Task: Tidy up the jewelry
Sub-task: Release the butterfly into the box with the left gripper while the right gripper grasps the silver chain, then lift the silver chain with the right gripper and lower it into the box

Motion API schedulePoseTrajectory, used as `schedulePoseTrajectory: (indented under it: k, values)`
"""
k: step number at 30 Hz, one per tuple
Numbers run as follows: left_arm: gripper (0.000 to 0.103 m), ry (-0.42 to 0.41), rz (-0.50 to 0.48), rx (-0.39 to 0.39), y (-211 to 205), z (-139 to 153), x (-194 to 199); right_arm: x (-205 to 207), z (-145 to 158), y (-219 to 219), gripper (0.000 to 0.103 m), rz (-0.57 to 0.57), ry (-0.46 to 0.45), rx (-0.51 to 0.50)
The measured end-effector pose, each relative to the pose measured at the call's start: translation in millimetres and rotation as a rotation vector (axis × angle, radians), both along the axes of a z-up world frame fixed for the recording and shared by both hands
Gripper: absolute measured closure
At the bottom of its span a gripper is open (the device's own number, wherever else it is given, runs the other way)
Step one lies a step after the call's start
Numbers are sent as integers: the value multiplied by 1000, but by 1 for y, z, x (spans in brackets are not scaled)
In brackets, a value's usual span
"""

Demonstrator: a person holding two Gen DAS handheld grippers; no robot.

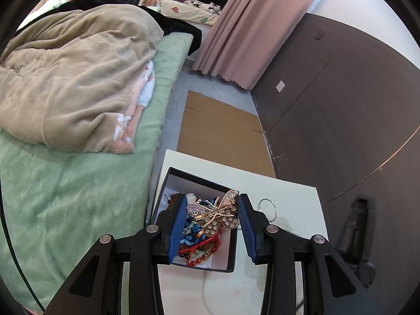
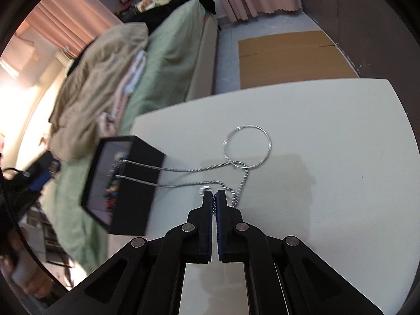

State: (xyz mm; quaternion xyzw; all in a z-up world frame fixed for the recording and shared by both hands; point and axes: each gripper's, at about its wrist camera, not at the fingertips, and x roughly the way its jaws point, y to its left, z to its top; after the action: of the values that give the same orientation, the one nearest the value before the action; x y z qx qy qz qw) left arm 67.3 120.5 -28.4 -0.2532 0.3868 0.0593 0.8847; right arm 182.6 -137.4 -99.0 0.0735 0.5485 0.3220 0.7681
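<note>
on a white table (image 2: 315, 157) beside a green-covered bed (image 1: 65, 197) (pink curtains (image 1: 249, 31) behind), the left gripper (image 1: 213, 214) clasps a gold butterfly clip (image 1: 218, 215) above the black box (image 1: 231, 249), and the right gripper (image 2: 214, 197) pinches a silver chain (image 2: 183, 169) running into the box.

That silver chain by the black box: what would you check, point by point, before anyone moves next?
1. Right gripper shut on the silver chain: ok.
2. Chain free of the box: not ok, two strands run into it.
3. Ring lying flat on the white table: ok.
4. Left gripper clamped on the gold butterfly clip: ok.
5. Chain snagged on the jewelry inside: cannot tell.
</note>
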Motion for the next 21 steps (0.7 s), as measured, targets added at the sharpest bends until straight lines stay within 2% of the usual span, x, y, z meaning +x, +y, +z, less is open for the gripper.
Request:
schedulePoseTrajectory:
  k: [8,14,20,21]
  values:
    - [62,38,-2,1,4,-6,-5,-14,55,-5,99,-26,-86,140]
    - [62,59,-8,3,3,-9,-7,-23,112,3,99,-15,-179,175]
    - [61,75,-34,-59,6,-13,-5,-33,182,17,99,12,-288,192]
    - [58,82,-39,-74,7,-14,-5,-35,193,21,99,17,-305,195]
